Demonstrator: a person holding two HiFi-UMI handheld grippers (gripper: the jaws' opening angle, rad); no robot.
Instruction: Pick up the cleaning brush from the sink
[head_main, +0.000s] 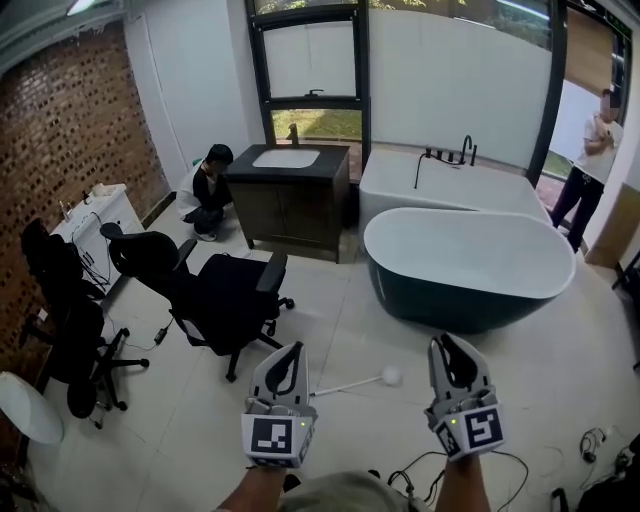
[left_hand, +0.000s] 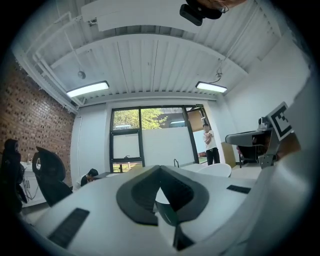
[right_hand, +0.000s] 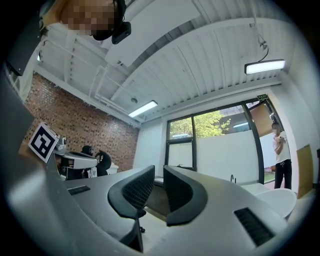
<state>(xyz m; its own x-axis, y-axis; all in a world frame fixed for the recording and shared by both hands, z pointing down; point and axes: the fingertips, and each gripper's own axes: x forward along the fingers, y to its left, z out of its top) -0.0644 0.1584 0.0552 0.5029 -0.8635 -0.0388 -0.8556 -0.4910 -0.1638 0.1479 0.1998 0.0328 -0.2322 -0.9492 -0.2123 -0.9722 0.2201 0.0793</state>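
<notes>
The sink (head_main: 286, 158) is a white basin set in a dark vanity (head_main: 290, 205) under the window at the far end of the room. I cannot make out a brush in it from this distance. A thin white rod with a round white head (head_main: 390, 376) lies on the floor tiles between my two grippers. My left gripper (head_main: 290, 352) and right gripper (head_main: 446, 345) are held side by side low in the head view, pointing down the room. Both are shut and hold nothing. The left gripper (left_hand: 160, 170) and right gripper (right_hand: 159, 172) show nothing between their fingertips.
Two black office chairs (head_main: 225, 290) stand between me and the vanity. A dark freestanding bathtub (head_main: 465, 262) and a white tub (head_main: 450, 185) fill the right side. One person crouches beside the vanity (head_main: 208, 188) and another stands at the right doorway (head_main: 590, 160). Cables (head_main: 430, 470) lie near my feet.
</notes>
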